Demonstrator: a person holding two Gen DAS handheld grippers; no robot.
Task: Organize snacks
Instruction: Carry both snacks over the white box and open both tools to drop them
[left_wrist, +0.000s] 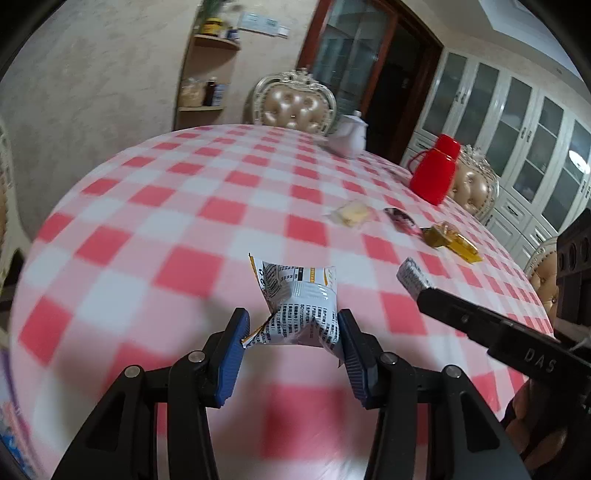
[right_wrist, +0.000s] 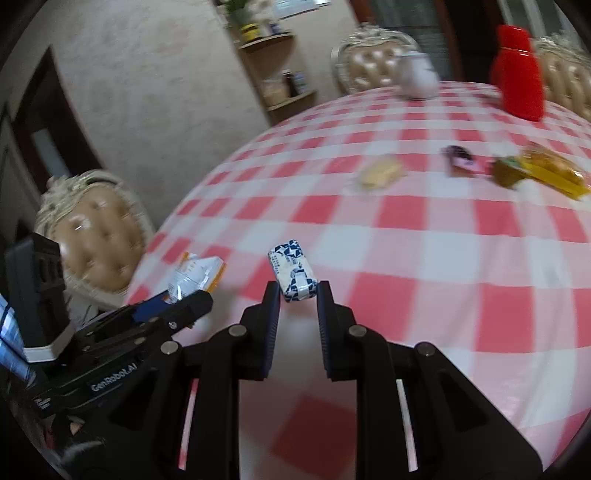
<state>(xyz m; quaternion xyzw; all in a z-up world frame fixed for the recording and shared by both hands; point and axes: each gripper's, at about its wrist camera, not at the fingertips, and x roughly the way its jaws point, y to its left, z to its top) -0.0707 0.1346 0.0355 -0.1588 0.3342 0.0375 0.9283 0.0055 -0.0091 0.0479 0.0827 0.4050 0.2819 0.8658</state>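
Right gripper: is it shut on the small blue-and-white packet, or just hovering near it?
Shut on it. The right gripper has both pads pressed against the sides of the blue-and-white packet, which is held up off the checked tablecloth.

Glossy, crinkled foil-like snack packet (left_wrist: 299, 299); smooth, seemingly plastic checked tablecloth (left_wrist: 177, 206); shiny red flask (left_wrist: 436, 170).
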